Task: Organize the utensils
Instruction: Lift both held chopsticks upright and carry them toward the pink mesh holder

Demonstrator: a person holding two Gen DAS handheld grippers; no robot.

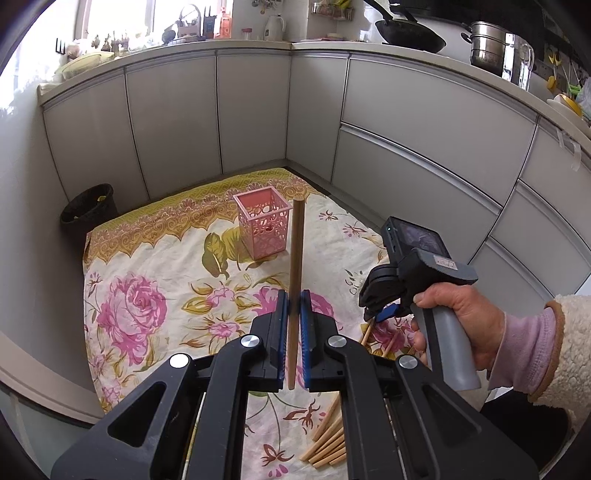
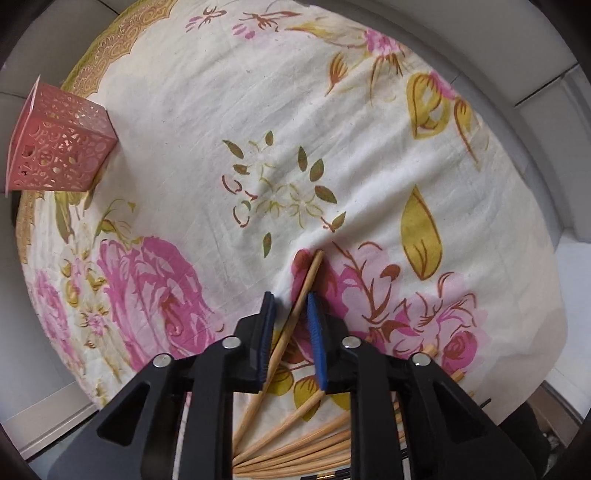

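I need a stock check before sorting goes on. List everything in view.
Held chopstick: one, wooden, upright in left gripper.
Chopstick: one, wooden, between the right gripper's pads, on cloth.
Chopstick pile: several, wooden, fanned on cloth.
Holder basket: one, pink, on cloth.
Floral cloth: one, cream and pink.
Bin: one, black, by cabinets.
Wok: one, black, countertop.
Left gripper: shut.
Right gripper: open.
Hand: one, holding right gripper.

One wooden chopstick (image 1: 296,280) stands nearly upright, pinched at mid-length. The empty pink lattice holder (image 1: 264,226) sits upright at its 11 o'clock on the floral cloth. More chopsticks (image 2: 295,439) lie fanned at 6 o'clock, one (image 2: 291,325) slanting toward 1 o'clock.
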